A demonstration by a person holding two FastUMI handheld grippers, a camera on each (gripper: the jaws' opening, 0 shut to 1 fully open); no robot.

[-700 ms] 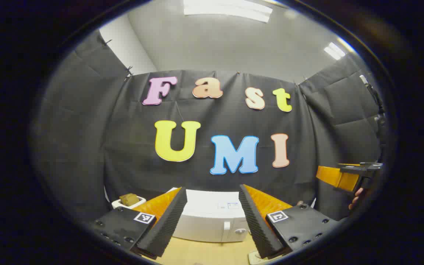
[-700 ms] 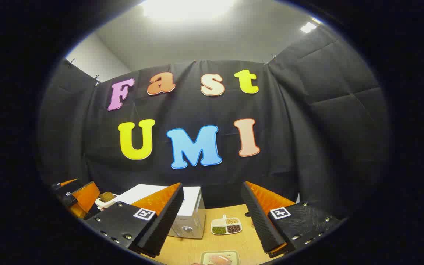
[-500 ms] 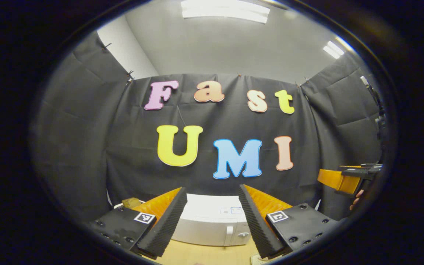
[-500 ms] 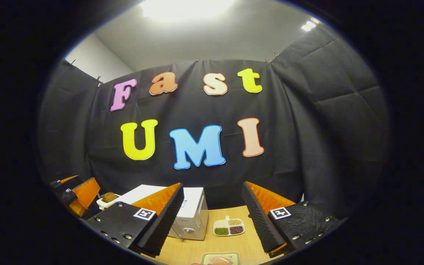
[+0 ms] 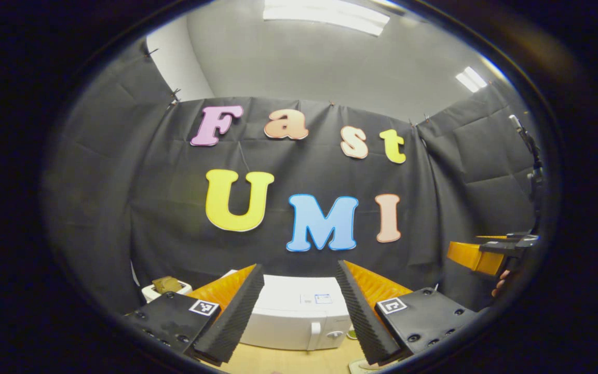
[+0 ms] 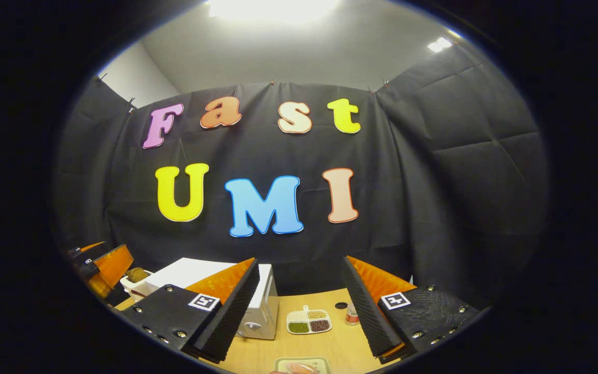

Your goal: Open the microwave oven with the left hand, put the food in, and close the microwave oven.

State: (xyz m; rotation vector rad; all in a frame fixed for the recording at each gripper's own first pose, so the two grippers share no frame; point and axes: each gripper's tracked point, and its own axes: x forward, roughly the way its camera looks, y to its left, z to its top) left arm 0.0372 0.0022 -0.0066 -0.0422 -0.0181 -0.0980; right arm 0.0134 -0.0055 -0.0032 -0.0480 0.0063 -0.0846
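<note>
Left gripper view: microwave (image 5: 299, 317) sits shut on the table (image 5: 288, 361), framed between the left gripper (image 5: 299, 311), jaws wide apart, holding nothing. Right gripper view: food tray (image 6: 301, 365) lies near the bottom edge, right gripper (image 6: 299, 311) spread wide above it, holding nothing.

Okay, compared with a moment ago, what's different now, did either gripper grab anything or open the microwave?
Nothing was grabbed or let go. The left gripper swung slightly, so the microwave shifted a little in its view. The right gripper tipped down a bit, bringing a small jar into sight beside the divided dish. Both grippers stay open; the microwave door stays shut.
</note>
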